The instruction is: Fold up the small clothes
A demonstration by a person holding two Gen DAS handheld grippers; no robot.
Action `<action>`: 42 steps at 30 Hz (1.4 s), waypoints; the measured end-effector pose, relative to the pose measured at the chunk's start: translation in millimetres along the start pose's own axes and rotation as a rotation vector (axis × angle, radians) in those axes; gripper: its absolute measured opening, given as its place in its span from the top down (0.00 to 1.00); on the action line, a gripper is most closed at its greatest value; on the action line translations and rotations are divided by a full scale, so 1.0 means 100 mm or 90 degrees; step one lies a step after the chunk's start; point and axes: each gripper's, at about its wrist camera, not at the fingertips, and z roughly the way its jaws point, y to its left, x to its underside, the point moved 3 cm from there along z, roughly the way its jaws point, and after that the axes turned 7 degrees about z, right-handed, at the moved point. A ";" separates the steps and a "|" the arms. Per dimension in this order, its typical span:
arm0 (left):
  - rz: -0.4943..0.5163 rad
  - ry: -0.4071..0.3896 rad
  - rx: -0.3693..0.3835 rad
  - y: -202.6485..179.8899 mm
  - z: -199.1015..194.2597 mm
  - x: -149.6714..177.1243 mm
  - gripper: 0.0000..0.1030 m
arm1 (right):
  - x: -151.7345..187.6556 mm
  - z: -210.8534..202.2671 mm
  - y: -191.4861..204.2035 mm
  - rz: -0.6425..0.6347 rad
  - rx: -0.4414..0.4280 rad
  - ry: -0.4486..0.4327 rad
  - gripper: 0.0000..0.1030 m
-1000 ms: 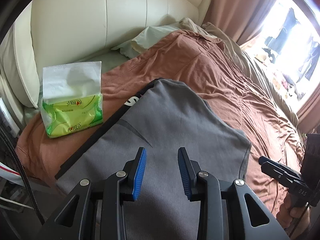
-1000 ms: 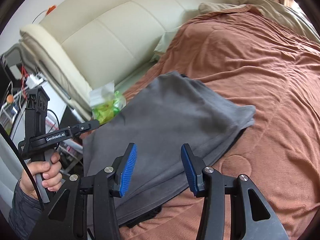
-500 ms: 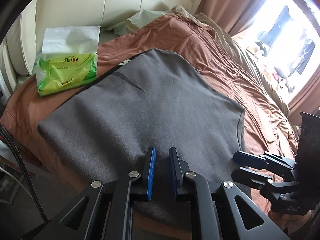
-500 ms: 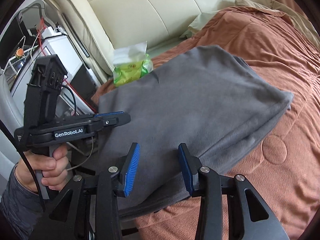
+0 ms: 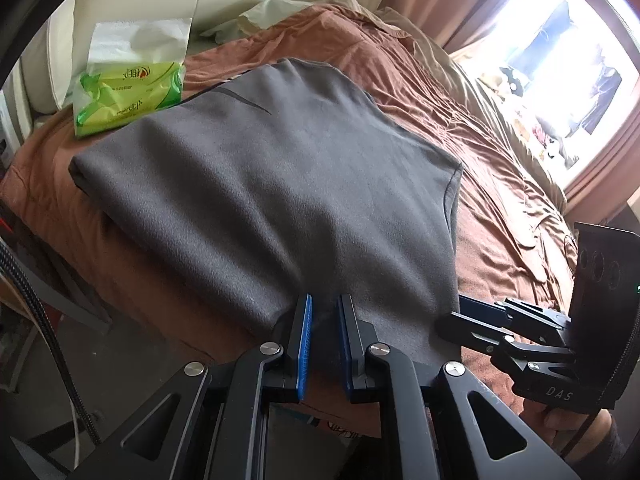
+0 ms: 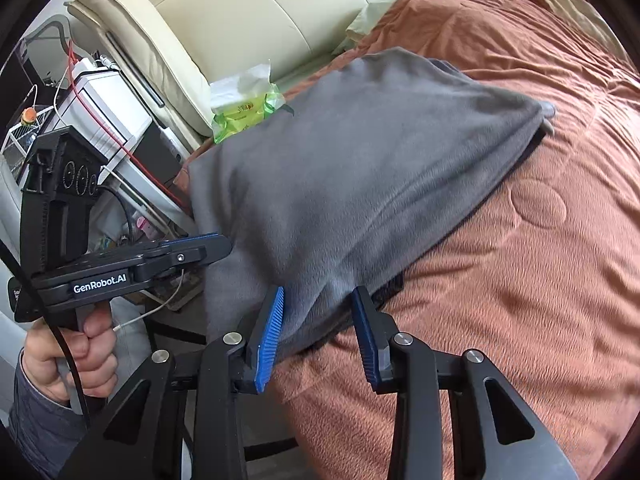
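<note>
While both pairs of tongs reach over the near edge of the bed (image 6: pixel 540 320), the grey garment (image 5: pixel 280 200) lies folded flat on the brown cover just in front of them. The left tongs (image 5: pixel 325 316) are almost closed, with only a narrow gap; their tips are at the near hem, and I cannot tell if cloth is caught between them. The right tongs (image 6: pixel 318 312) have just been closing and stand around the near corner of the garment, with cloth between the blue pads (image 6: pixel 272 332), not yet pressed. Each hand (image 6: pixel 76 356) holds its handle.

Beyond the garment, to the left of the left tongs, a green tissue pack (image 5: pixel 128 96) lies close to the cloth's far edge, white tissue standing out of its top. Behind it is a cream headboard (image 6: pixel 248 12), and a pale pillow (image 5: pixel 272 12).
</note>
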 end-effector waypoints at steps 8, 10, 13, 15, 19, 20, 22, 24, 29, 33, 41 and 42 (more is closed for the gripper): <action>-0.015 -0.001 0.013 -0.20 -0.16 0.20 0.87 | 0.18 -0.37 -0.04 0.012 -0.004 -0.005 0.71; -0.013 -0.010 0.020 -0.27 -0.24 0.22 0.87 | 0.21 -0.53 -0.09 0.022 -0.001 -0.016 0.71; -0.010 -0.021 0.024 -0.37 -0.35 0.24 0.87 | 0.29 -0.79 -0.14 0.032 0.008 -0.041 0.71; -0.004 -0.028 0.026 -0.45 -0.43 0.26 0.87 | 0.37 -0.97 -0.17 0.035 0.020 -0.061 0.71; 0.012 -0.044 0.030 -0.61 -0.58 0.28 0.87 | 0.54 -1.35 -0.21 0.047 0.033 -0.094 0.71; 0.016 -0.049 0.030 -0.66 -0.62 0.29 0.87 | 0.59 -1.44 -0.22 0.050 0.038 -0.103 0.71; 0.028 -0.058 0.028 -0.75 -0.69 0.31 0.86 | 0.68 -1.61 -0.21 0.055 0.047 -0.119 0.71; 0.042 -0.067 0.026 -0.86 -0.78 0.35 0.84 | 0.77 -1.78 -0.20 0.063 0.060 -0.135 0.70; 0.062 -0.094 0.031 -1.11 -1.01 0.49 0.74 | 1.07 -2.24 -0.11 0.076 0.093 -0.175 0.54; 0.089 -0.109 0.029 -1.32 -1.18 0.59 0.67 | 1.37 -2.59 -0.03 0.091 0.115 -0.217 0.35; 0.143 -0.160 0.013 -1.72 -1.57 0.82 0.35 | 1.94 -3.18 0.10 0.119 0.178 -0.273 0.13; 0.150 -0.165 0.013 -1.77 -1.61 0.86 0.29 | 1.99 -3.25 0.12 0.121 0.185 -0.278 0.09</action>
